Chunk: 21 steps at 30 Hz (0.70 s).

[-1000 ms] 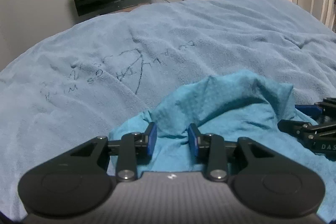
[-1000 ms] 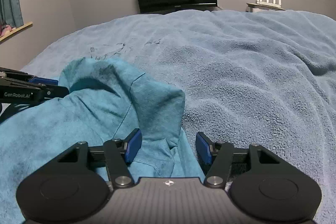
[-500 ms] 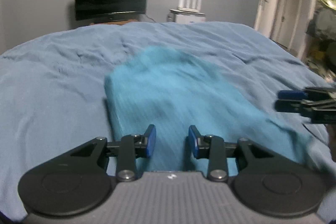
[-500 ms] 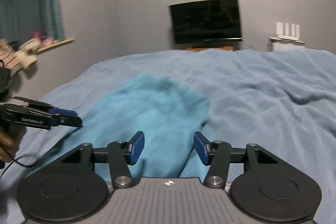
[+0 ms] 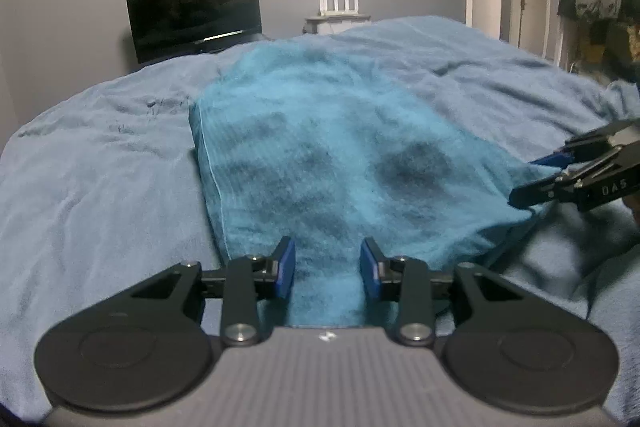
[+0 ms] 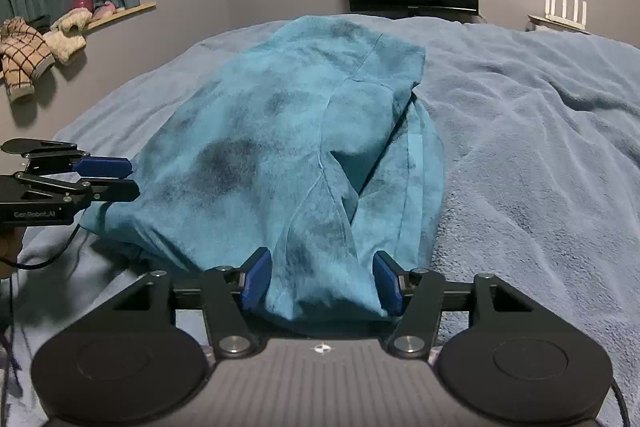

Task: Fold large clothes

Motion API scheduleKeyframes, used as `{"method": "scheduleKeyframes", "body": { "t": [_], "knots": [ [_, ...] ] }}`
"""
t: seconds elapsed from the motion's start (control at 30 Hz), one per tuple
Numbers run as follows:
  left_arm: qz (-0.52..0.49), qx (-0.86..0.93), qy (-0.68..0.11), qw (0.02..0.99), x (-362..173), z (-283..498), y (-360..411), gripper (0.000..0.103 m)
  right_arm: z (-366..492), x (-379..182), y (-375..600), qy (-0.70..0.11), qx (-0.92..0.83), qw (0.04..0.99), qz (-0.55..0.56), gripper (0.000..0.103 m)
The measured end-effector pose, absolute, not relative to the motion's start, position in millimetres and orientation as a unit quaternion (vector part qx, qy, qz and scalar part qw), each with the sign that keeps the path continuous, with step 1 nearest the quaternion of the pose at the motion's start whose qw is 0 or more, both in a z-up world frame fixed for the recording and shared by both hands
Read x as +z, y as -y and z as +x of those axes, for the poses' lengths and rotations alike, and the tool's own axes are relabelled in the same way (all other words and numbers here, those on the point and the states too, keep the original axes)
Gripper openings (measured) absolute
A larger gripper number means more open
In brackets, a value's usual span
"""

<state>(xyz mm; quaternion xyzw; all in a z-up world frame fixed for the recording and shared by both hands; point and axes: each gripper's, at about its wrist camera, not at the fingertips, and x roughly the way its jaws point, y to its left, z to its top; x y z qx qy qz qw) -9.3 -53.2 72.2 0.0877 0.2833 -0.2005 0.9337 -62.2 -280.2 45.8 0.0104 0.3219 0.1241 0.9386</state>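
Teal garment stretched over a blue blanket, near edge bunched between the parted blue pads of the left gripper. Right gripper at its right corner. Dark monitor behind.

Teal garment no longer bunched low on the bed; now lifted and stretched forward, spread longer across the blanket. Left gripper and right gripper raised and drawn back, jaws apparently gripping the near edge, cloth between them.
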Motion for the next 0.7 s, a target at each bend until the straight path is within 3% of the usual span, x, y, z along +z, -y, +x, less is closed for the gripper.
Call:
{"method": "scheduleKeyframes", "body": {
  "t": [0.03, 0.07, 0.1, 0.13, 0.2, 0.37, 0.53, 0.7],
  "knots": [
    [0.077, -0.200, -0.280, 0.936, 77, -7, 48, 0.044, -60, 48, 285, -0.317, 0.126, 0.940, 0.020, 0.069],
    [0.062, -0.196, -0.273, 0.940, 83, -5, 39, 0.049, -60, 54, 290, -0.309, 0.124, 0.942, 0.034, 0.083],
    [0.046, -0.188, -0.266, 0.944, 89, -2, 32, 0.065, -58, 60, 298, -0.300, 0.119, 0.945, 0.054, 0.100],
    [0.028, -0.178, -0.263, 0.948, 93, 3, 24, 0.082, -54, 64, 307, -0.294, 0.115, 0.946, 0.077, 0.103],
    [-0.021, -0.178, -0.276, 0.944, 96, 18, 6, 0.090, -42, 68, 327, -0.293, 0.115, 0.940, 0.132, 0.103],
    [-0.138, -0.173, -0.364, 0.905, 74, 73, -27, 0.090, 9, 52, 357, -0.328, 0.128, 0.907, 0.229, 0.103],
    [-0.261, -0.214, -0.401, 0.851, 38, 110, -39, 0.093, 58, 30, 355, -0.371, 0.146, 0.884, 0.245, 0.103],
    [-0.266, -0.226, -0.411, 0.842, 30, 130, -31, 0.098, 92, 20, 348, -0.398, 0.142, 0.878, 0.225, 0.103]
  ]
}}
